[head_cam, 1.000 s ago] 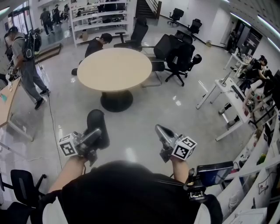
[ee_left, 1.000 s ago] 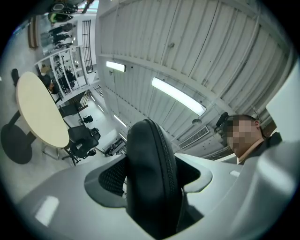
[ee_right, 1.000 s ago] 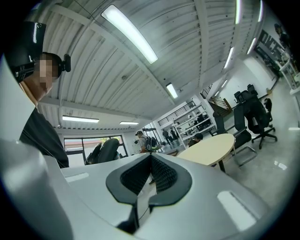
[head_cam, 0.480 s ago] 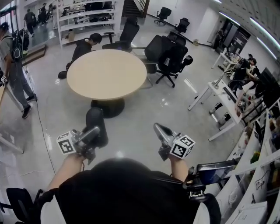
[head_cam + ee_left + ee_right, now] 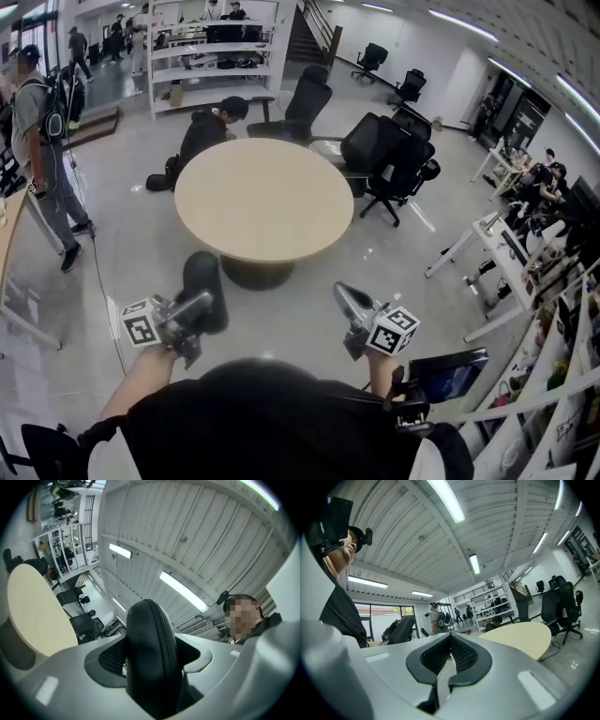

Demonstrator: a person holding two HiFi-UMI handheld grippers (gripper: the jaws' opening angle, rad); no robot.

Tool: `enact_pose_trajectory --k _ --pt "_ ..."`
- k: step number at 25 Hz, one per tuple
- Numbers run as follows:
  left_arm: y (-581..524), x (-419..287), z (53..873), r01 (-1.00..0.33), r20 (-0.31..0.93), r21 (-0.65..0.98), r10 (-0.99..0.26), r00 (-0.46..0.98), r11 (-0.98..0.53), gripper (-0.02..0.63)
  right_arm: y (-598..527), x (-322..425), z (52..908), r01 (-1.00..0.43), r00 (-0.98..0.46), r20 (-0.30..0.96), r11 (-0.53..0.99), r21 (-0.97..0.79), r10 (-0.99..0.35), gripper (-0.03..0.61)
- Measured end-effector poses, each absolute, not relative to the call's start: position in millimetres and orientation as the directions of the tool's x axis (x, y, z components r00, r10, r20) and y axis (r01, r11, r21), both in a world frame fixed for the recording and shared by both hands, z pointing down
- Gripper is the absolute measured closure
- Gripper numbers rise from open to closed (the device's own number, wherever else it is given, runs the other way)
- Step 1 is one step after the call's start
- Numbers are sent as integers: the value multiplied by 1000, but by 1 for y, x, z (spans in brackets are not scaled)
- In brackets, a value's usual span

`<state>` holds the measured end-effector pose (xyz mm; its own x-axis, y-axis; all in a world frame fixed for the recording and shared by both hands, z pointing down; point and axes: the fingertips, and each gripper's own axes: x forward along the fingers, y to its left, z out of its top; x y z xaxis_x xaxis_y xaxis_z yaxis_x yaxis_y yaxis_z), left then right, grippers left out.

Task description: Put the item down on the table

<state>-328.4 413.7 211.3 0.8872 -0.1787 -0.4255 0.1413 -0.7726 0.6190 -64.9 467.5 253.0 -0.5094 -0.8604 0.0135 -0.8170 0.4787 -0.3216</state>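
Observation:
A black zippered oval case (image 5: 203, 289) stands upright in my left gripper (image 5: 192, 309), low at the left of the head view. In the left gripper view the case (image 5: 150, 658) fills the gap between the jaws, which are shut on it. My right gripper (image 5: 349, 305) is held at the same height to the right, shut with nothing between its pads (image 5: 449, 660). The round beige table (image 5: 264, 199) stands ahead of both grippers, a little beyond the case, and its top is bare.
Black office chairs (image 5: 398, 161) crowd the table's far right side. A person (image 5: 208, 131) crouches behind the table, and another person (image 5: 42, 141) with a backpack stands at the left. Desks (image 5: 487, 248) line the right, white shelving (image 5: 216, 47) the back.
The table has come closer and moved toward the middle of the head view. Both grippers keep their places and the case stays gripped.

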Motion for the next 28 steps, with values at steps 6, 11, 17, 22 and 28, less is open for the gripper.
enact_pose_trajectory --k 6,11,17,22,28 --pt "363 -338 224 107 -406 651 -226 886 -752 304 412 -79 270 -790 -551 49 501 -354 -833 563" --pt "325 -306 240 74 -382 670 -258 887 -739 304 365 -48 289 -762 -577 43 518 -389 -816 563" --pt "265 -236 242 19 -395 648 -315 863 -761 304 284 22 306 -709 -640 20 580 -400 -768 563" --pt "236 -170 231 -20 -401 649 -364 841 -760 304 232 84 291 -663 -699 8 645 -380 -715 563" --pt "201 -86 235 -40 -342 662 -350 872 -748 304 190 142 308 -618 -719 -22 653 -437 -695 563"
